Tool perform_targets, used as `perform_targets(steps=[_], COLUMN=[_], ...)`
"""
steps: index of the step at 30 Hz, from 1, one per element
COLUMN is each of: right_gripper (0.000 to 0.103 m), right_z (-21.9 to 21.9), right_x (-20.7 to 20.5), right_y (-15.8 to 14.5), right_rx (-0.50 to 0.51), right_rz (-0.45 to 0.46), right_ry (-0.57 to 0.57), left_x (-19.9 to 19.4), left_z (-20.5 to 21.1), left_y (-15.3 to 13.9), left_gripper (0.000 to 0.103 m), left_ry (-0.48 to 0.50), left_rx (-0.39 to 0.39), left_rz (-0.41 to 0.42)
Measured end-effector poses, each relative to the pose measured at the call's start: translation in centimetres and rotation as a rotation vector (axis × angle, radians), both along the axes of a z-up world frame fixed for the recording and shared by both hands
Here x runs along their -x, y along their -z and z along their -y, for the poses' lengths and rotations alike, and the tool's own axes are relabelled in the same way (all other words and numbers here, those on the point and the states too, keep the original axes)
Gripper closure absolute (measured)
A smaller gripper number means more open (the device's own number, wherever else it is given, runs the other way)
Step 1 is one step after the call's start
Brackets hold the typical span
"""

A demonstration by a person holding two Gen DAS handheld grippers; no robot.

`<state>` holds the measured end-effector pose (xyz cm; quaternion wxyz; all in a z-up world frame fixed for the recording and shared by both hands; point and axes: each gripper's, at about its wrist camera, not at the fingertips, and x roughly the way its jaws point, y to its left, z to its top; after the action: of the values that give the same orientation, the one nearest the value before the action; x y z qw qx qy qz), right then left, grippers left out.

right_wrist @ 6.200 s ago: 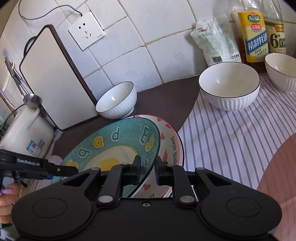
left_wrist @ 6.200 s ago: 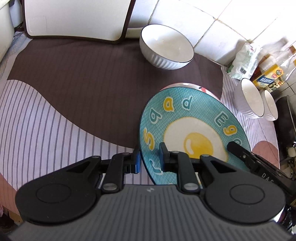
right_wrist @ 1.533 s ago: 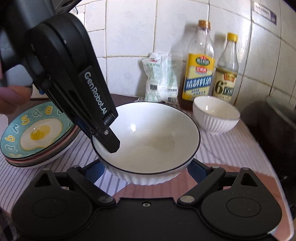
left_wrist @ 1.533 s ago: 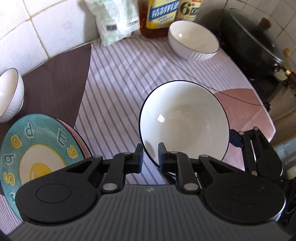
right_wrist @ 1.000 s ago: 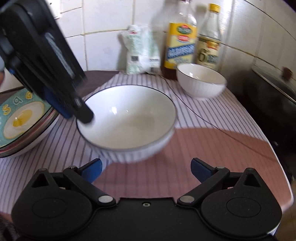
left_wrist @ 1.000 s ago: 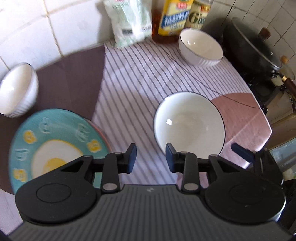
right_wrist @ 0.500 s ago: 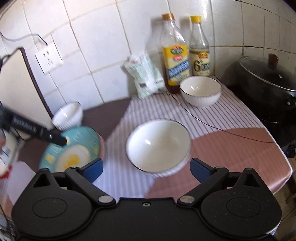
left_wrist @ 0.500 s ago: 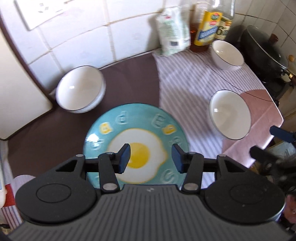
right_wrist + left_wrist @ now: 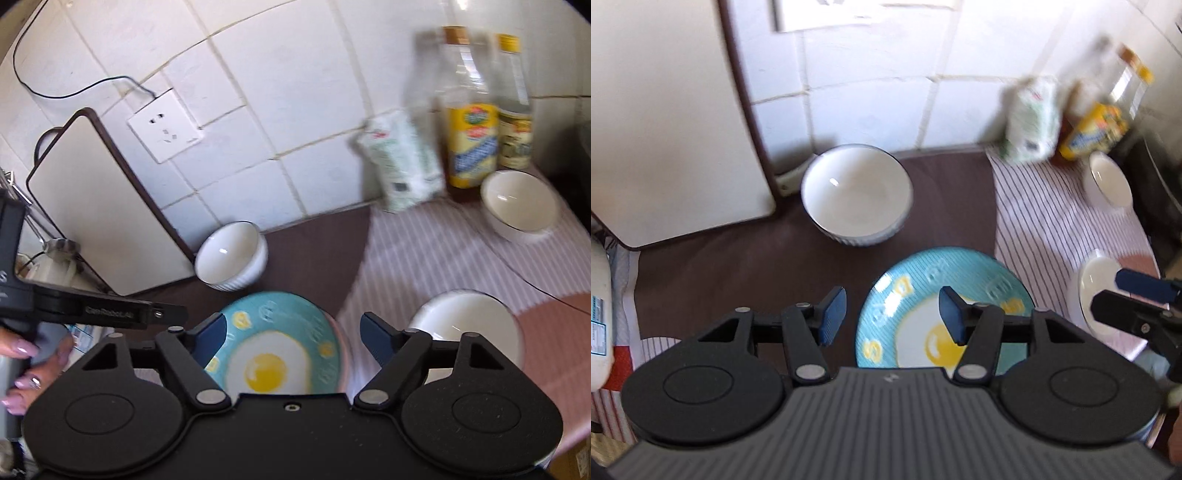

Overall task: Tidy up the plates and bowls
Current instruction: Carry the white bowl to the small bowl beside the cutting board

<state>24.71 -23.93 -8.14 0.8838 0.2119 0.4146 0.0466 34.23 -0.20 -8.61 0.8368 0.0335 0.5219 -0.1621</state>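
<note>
- between the fingers of the left tongs (image 9: 889, 314) there is only air: the jaws stand wide apart and hold nothing. a second and a half ago they were pinched on the rim of a white bowl; that bowl is out of their grip now.
- the right tongs (image 9: 293, 332) are likewise spread wide and empty, as they were a second ago.
- the released bowl (image 9: 467, 325) sits upright on the striped cloth at about 3 o'clock from the egg plate (image 9: 277, 350), just beside it. i judge that placement done, and both tongs have pulled back and up from it.
- the egg plate tops the plate stack; in the right wrist view a pink rim shows under its 3 o'clock edge.
- the left wrist view now faces the back bowl (image 9: 856, 194), at 11 o'clock from the plate on the brown cloth, near the foot of the leaning cutting board (image 9: 665, 110). it looks like the next thing to gather.
- a third bowl (image 9: 519, 203) stands well apart at 1 o'clock, touching or nearly touching the bottles (image 9: 471, 122).
- open room: bare brown cloth at 9 o'clock of the plate, and striped cloth between the two right-hand bowls.
- edges to mind: the board and tiled wall close behind the back bowl, and the worktop (image 9: 554, 350) edge near the released bowl at 4 o'clock.
</note>
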Motion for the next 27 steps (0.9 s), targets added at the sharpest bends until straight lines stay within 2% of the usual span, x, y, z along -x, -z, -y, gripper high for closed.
perform_targets(steps=[2, 6, 12, 14, 15, 18, 21, 23, 24, 25, 27], right_gripper=[0.027, 0.043, 0.045, 0.050, 0.056, 0.057, 0.059, 0.066, 0.078, 0.084, 0.089], right_z=[-1.0, -2.6, -4.6, -4.9, -5.1, -5.4, -5.7, -5.9, -6.1, -6.3, -6.5], right_x=[-1.9, -6.0, -11.1, -12.9, -13.9, -16.1, -17.9, -18.8, -19.1, -19.3, -19.6], right_y=[0.2, 1.4, 3.4, 4.7, 5.4, 7.3, 9.1, 10.3, 10.8, 11.1, 11.5], right_rx=[-0.005, -0.042, -0.012, -0.026, -0.022, 0.002, -0.014, -0.024, -0.023, -0.017, -0.021], right_rz=[0.004, -0.039, -0.074, -0.104, -0.119, -0.152, -0.173, -0.194, -0.201, -0.206, -0.213], right_ry=[-0.019, -0.046, -0.048, -0.044, -0.043, -0.005, 0.017, 0.028, 0.030, 0.037, 0.036], left_x=[-0.8, -3.3, -7.4, -8.5, -8.8, -9.6, -10.2, -10.3, -10.4, -10.5, -10.7], left_z=[-0.8, -1.9, -3.6, -4.0, -4.3, -4.7, -5.2, -5.3, -5.3, -5.3, -4.9], left_y=[0.5, 1.7, 4.7, 5.9, 6.5, 7.9, 8.9, 9.4, 9.7, 10.0, 10.6], left_gripper=[0.048, 0.048, 0.048, 0.049, 0.050, 0.051, 0.054, 0.056, 0.059, 0.061, 0.063], left_ry=[-0.031, -0.070, -0.142, -0.162, -0.169, -0.182, -0.200, -0.208, -0.206, -0.206, -0.197], left_rx=[0.016, 0.043, 0.050, 0.062, 0.069, 0.078, 0.100, 0.100, 0.099, 0.097, 0.079], left_rz=[0.021, 0.028, 0.023, 0.012, 0.011, 0.020, 0.009, 0.013, 0.014, 0.009, -0.003])
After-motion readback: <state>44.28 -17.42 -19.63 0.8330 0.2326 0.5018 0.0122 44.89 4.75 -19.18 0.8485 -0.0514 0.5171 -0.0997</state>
